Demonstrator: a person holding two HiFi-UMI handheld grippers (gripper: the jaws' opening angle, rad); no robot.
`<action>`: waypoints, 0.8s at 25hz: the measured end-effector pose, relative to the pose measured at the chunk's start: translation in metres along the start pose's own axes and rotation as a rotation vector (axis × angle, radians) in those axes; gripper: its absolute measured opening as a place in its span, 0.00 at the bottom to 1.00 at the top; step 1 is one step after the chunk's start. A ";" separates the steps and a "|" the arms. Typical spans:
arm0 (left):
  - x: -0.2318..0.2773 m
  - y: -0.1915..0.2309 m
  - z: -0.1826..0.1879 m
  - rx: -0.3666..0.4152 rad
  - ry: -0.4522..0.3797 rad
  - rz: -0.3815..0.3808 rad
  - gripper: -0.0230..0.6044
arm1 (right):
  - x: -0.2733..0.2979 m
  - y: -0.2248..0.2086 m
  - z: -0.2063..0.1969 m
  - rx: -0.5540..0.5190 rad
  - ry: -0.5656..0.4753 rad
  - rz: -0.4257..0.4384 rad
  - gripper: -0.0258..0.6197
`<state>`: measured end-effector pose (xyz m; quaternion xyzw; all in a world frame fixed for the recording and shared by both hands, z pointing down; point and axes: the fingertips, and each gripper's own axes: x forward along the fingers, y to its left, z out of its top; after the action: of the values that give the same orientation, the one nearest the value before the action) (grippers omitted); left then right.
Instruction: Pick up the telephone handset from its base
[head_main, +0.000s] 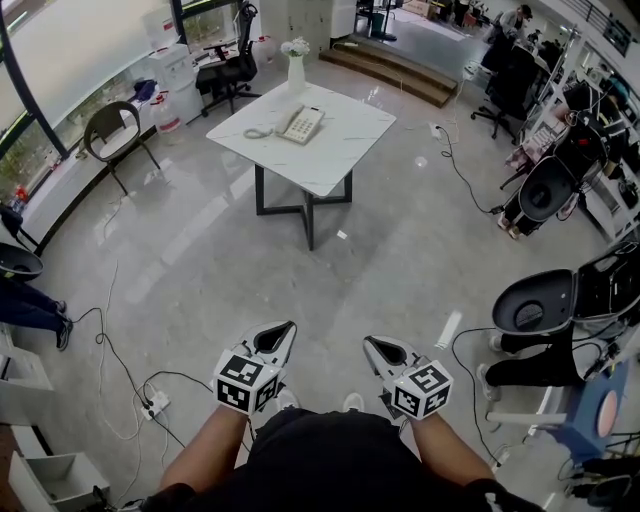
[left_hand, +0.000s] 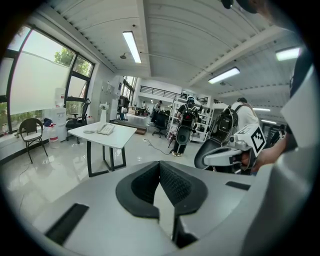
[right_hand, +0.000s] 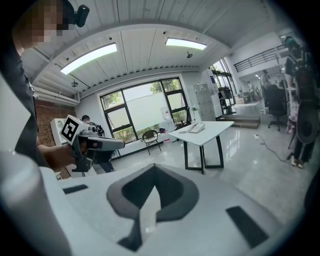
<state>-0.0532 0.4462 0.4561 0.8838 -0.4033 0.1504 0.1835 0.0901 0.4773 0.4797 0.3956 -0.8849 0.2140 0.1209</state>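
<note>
A beige telephone lies on a white square table far ahead across the floor, with its handset resting on the base and a coiled cord to its left. The left gripper view shows the telephone small and distant, and so does the right gripper view. My left gripper and right gripper are held side by side close to my body, well short of the table. The jaws of both are closed together with nothing between them.
A white vase of flowers stands at the table's far corner. A chair stands at the left by the windows. Cables and a power strip lie on the floor at lower left. Black chair shells and people's legs crowd the right.
</note>
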 end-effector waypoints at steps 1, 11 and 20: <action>-0.001 0.003 0.001 0.001 -0.003 0.000 0.04 | 0.002 0.002 0.000 -0.001 0.002 0.001 0.04; -0.020 0.042 0.001 0.010 -0.008 -0.009 0.04 | 0.047 0.027 0.012 -0.012 -0.014 -0.002 0.04; -0.033 0.075 -0.019 0.006 0.029 -0.041 0.04 | 0.076 0.056 0.002 0.001 0.003 -0.025 0.04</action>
<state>-0.1340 0.4306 0.4751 0.8901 -0.3821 0.1605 0.1899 -0.0022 0.4604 0.4910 0.4065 -0.8795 0.2135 0.1250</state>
